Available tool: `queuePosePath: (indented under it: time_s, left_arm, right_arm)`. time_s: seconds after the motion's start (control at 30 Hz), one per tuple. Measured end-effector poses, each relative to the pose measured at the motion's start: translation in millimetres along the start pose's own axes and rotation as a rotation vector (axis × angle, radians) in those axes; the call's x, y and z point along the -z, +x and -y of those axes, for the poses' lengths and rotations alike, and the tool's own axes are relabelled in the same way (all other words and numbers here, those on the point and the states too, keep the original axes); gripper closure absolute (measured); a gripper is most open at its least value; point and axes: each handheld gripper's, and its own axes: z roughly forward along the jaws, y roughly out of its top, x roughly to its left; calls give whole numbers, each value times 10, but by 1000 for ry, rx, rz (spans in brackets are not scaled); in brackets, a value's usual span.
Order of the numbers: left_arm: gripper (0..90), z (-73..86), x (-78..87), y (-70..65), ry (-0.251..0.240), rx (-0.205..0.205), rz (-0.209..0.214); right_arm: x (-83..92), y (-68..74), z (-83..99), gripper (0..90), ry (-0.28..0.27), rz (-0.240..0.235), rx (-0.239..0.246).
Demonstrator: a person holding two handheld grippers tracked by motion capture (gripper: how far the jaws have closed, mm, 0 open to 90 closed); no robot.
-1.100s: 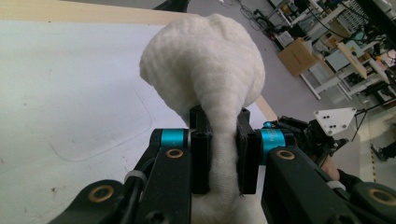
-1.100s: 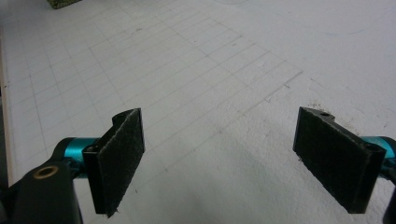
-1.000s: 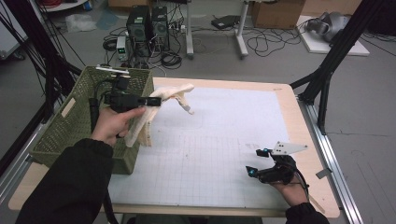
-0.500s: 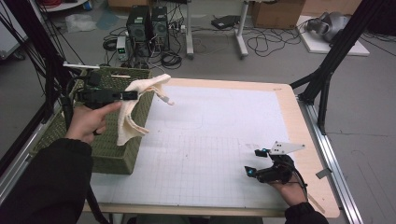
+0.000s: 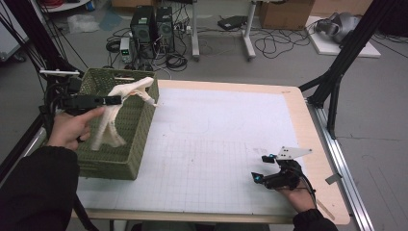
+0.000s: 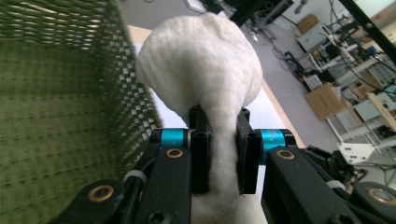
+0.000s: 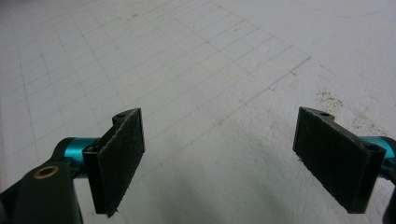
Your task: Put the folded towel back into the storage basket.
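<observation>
At table's 9 o'clock: left gripper [image 5: 113, 99] pinches white cloth [image 5: 118, 108] over green basket [image 5: 115, 159], drop pending. Right gripper [image 5: 262, 168] at 5 o'clock, jaws spread, idle.

Cream cloth [image 6: 205, 65] between left gripper [image 6: 218, 154] jaws: soft knit, nubbly, matt. Beside those jaws, green basket [image 6: 56, 107]: woven plastic-looking mesh, slight sheen. Left gripper body: black matt plastic, glossy teal metal collars, brass-coloured rivets. Right gripper [image 7: 229, 158] pads [image 7: 122, 154]: black, rough, gritty, matt. Beyond its jaws, white gridded mat [image 7: 196, 70]: paper-like, matt, faintly textured, few dark specks. Table edge [image 5: 317, 144]: pale smooth wood.
</observation>
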Motion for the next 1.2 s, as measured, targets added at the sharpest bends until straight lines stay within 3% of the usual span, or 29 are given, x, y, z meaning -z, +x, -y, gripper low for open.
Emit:
queuePosePath:
  time_s: [0.4, 0.77, 0.97, 1.2]
  left_arm:
    - [797, 191, 175, 307, -30, 64, -75]
    - [797, 319, 281, 464, -52, 110, -130]
    - [796, 351, 241, 525, -51, 124, -156]
    - [796, 382, 64, 584, -8, 133, -195]
  right_arm:
    - [-18, -1, 2, 160, 8, -1, 6]
    - [-41, 12, -4, 161, 19, -10, 12]
    - [-53, 11, -7, 161, 21, -13, 12]
    - [-49, 11, -9, 163, 20, -14, 14]
